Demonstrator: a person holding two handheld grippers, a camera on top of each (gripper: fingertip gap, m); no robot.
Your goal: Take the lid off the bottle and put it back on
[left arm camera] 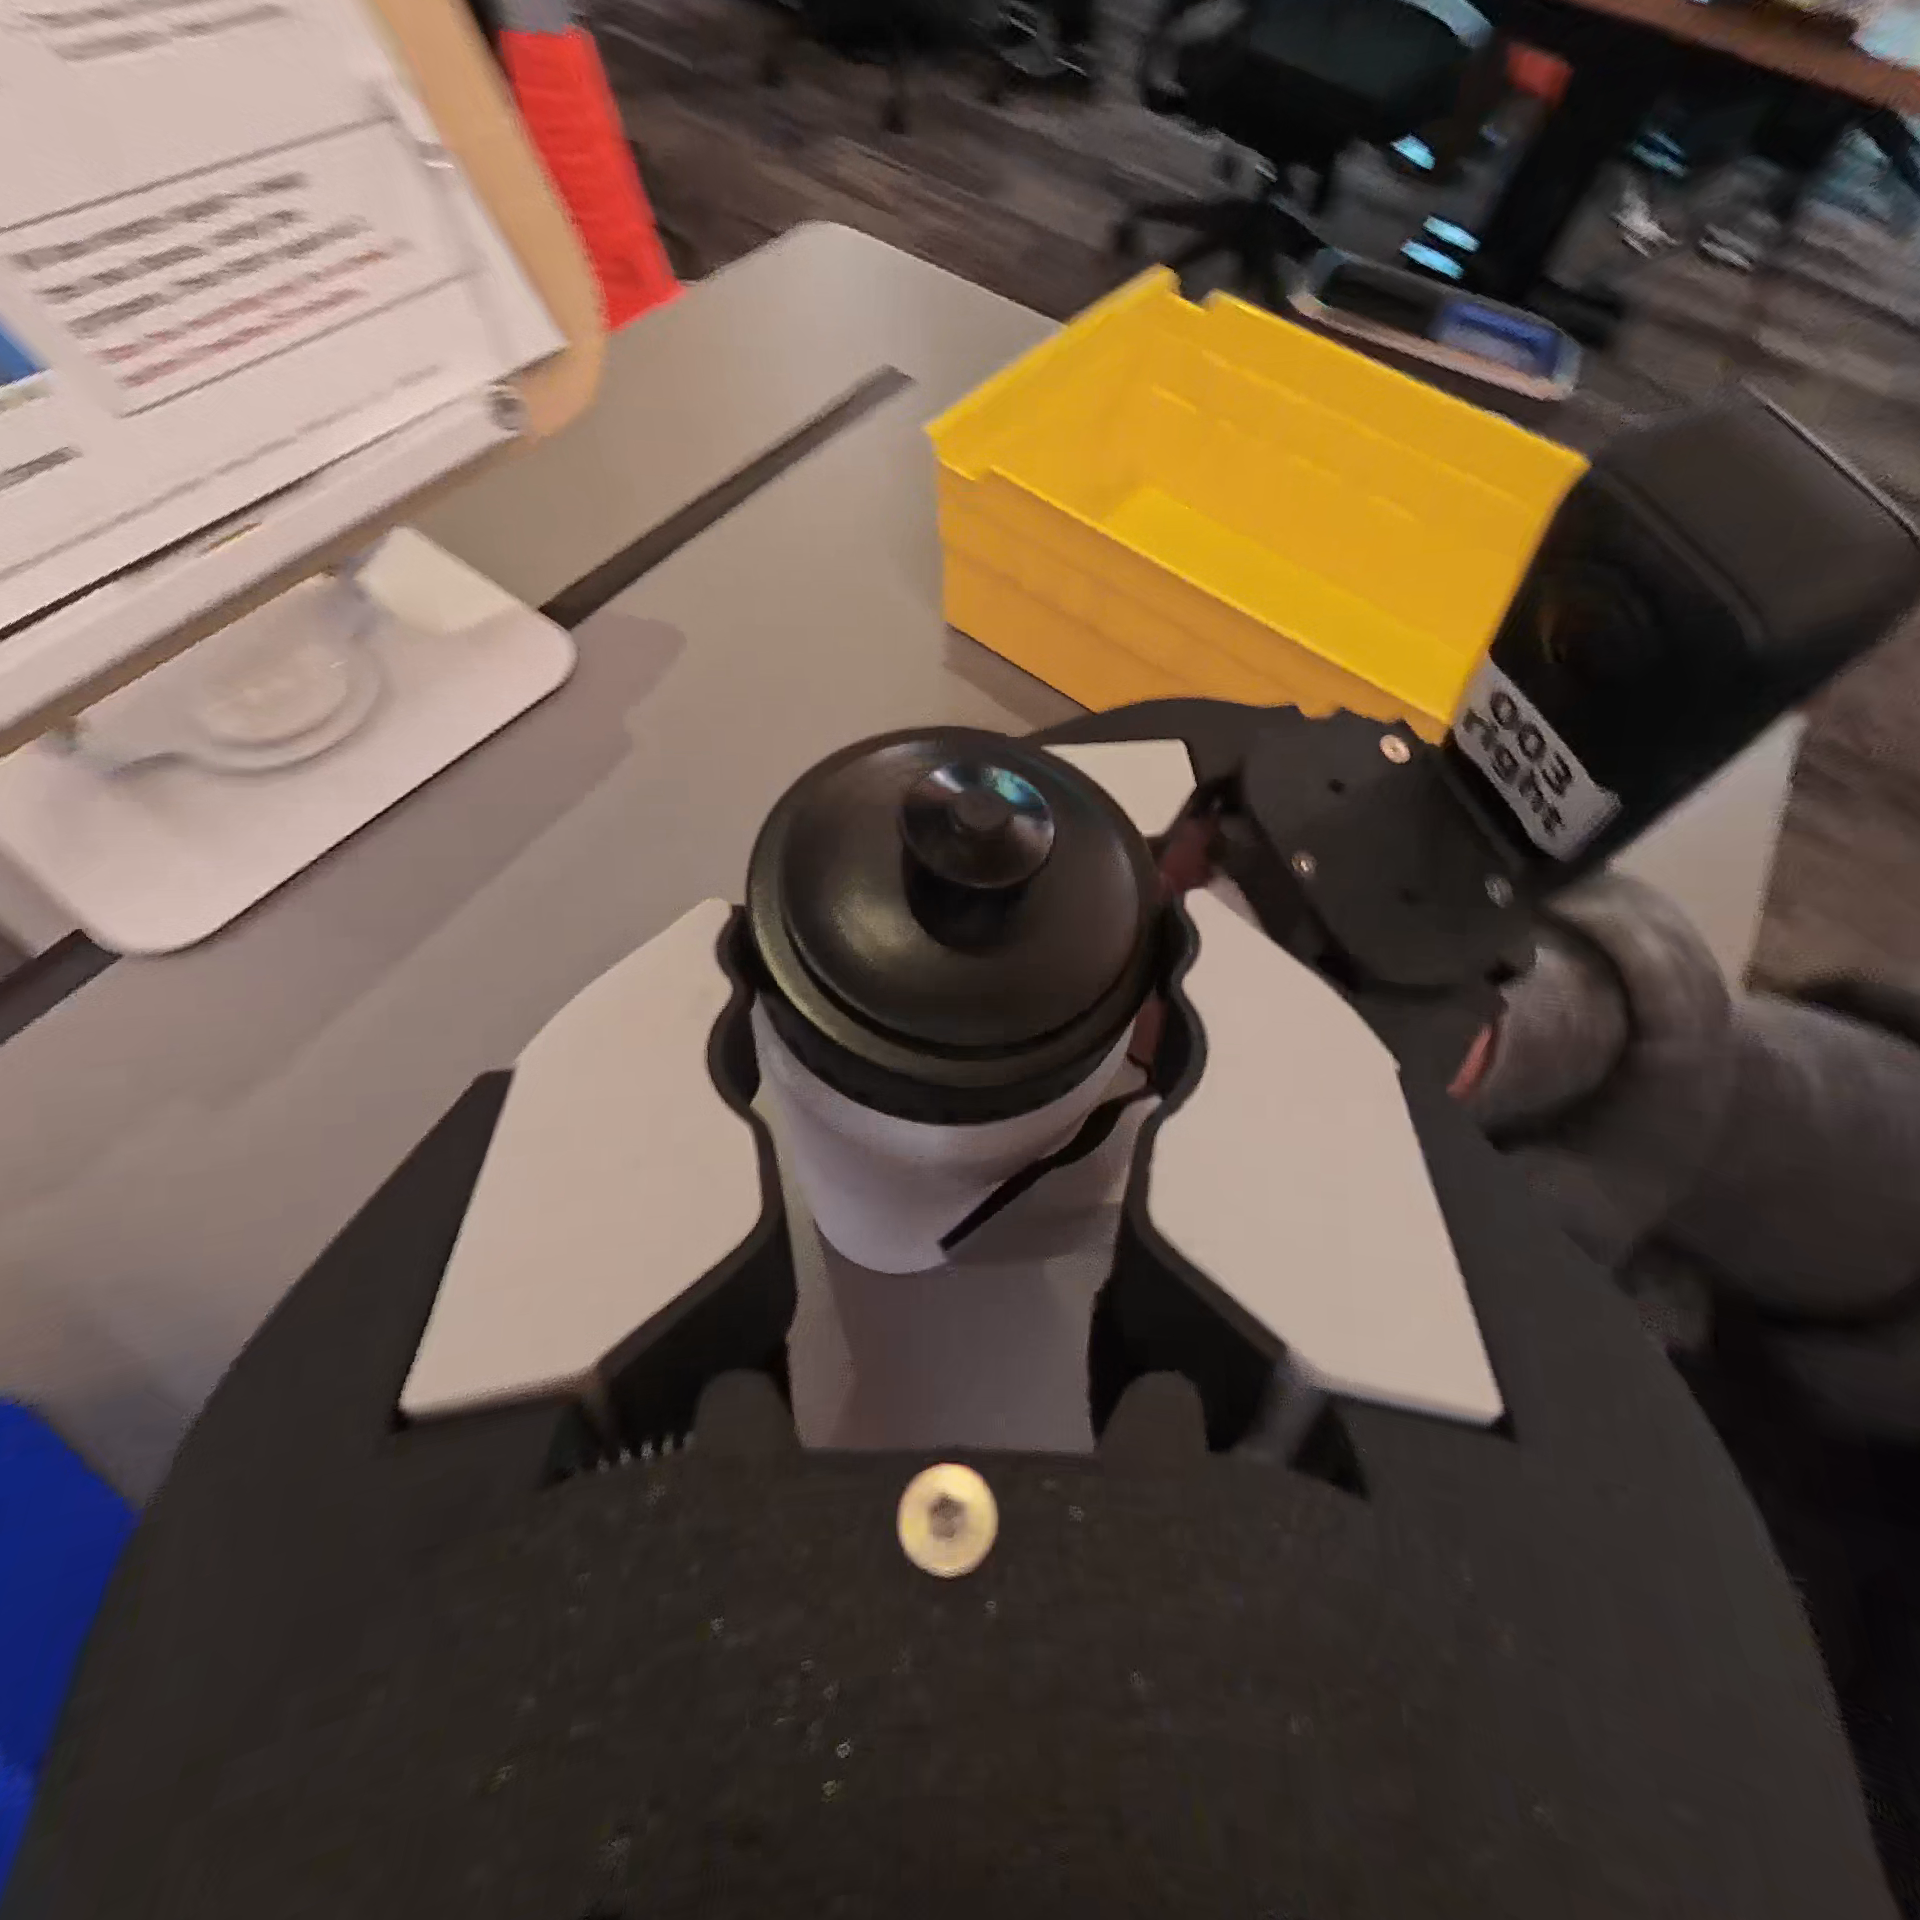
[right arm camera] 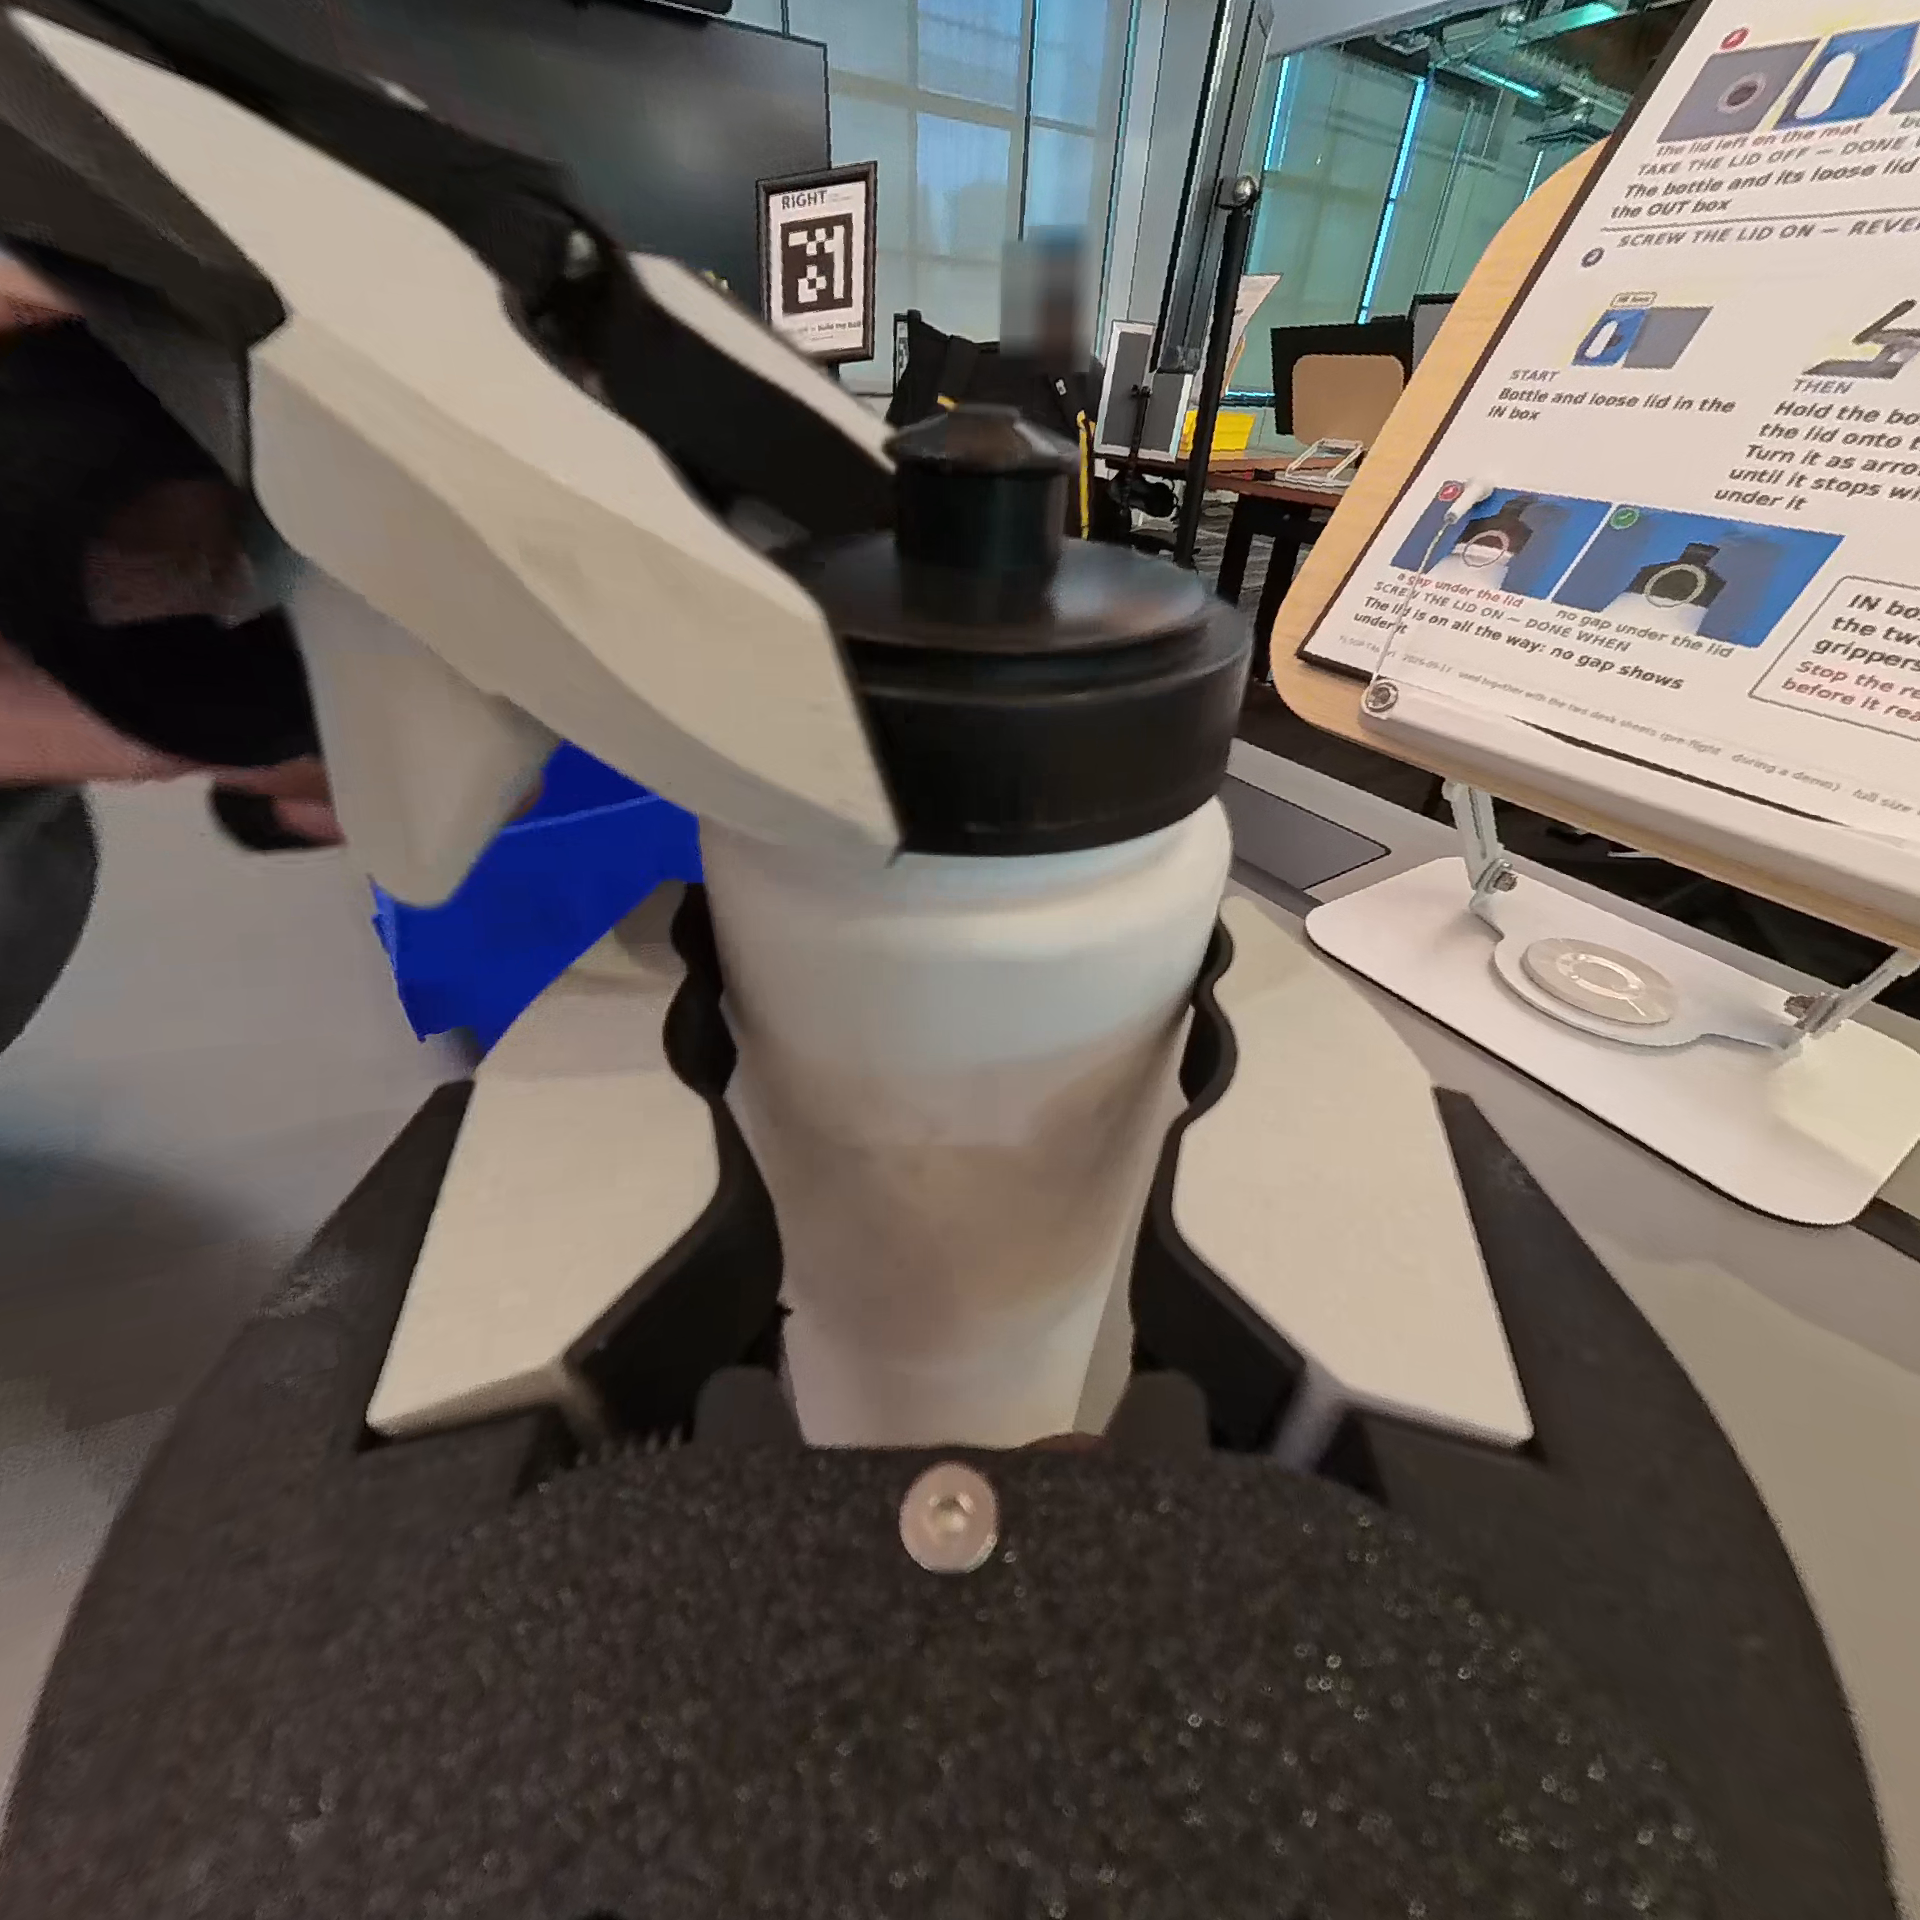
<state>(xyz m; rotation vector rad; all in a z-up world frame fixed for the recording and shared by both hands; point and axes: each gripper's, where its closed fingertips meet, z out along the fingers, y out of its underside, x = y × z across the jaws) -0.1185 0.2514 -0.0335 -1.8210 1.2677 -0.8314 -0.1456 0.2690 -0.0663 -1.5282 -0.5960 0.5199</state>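
Gripping: left tongs (left arm camera: 951,1029) clamp lid (left arm camera: 951,904) from 12 o'clock | right tongs (right arm camera: 951,1049) clamp bottle (right arm camera: 956,1060) body above surface (right arm camera: 208,1039) | lid seated; removal or retightening undetermined.

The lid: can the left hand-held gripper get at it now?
Probably yes. The left hand-held gripper already closes around the black lid, while the right hand-held gripper holds the white bottle below.

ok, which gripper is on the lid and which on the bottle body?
Left gripper clamps the black lid from above; right gripper grips the white bottle body lower down.
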